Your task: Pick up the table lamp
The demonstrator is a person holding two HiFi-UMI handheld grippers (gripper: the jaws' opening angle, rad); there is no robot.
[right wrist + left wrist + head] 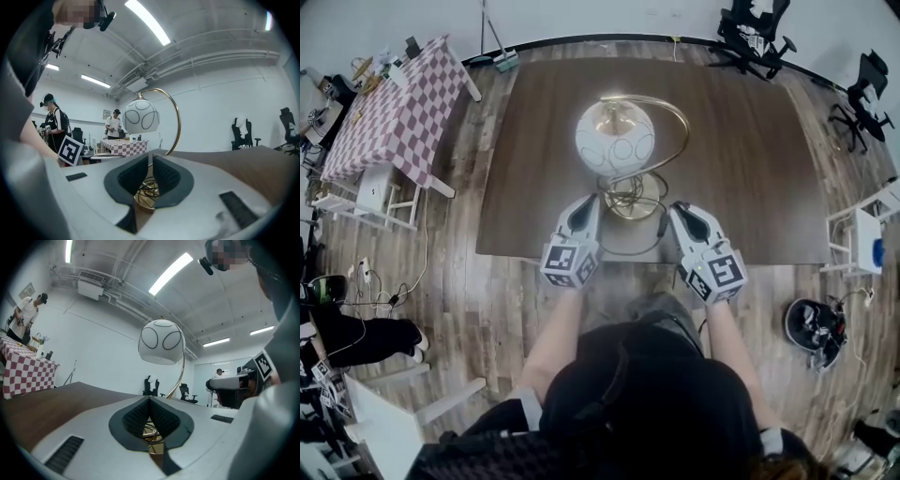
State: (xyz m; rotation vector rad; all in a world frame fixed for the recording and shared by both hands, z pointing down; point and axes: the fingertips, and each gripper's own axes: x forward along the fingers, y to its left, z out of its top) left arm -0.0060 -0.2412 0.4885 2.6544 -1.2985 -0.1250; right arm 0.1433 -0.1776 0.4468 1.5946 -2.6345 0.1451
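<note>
The table lamp has a white globe shade (pixel 615 138) with dark oval lines, hung from a curved gold arm (pixel 680 127) over a round gold wire base (pixel 630 195). It stands on the dark brown table (pixel 750 150) near the front edge. My left gripper (pixel 586 200) is just left of the base, shut and empty. My right gripper (pixel 680 208) is just right of the base, its jaws a narrow gap apart with nothing between them. The left gripper view has the shade (pixel 161 341) above my shut left gripper (pixel 149 399). In the right gripper view the base (pixel 146 194) lies beyond my right gripper (pixel 151 157).
A red-checked table (pixel 389 108) stands at the far left, with black office chairs (pixel 755 33) at the back right. A white stool (pixel 862 239) and a dark helmet (pixel 814 328) are on the floor at the right. People stand in the background (pixel 52 121).
</note>
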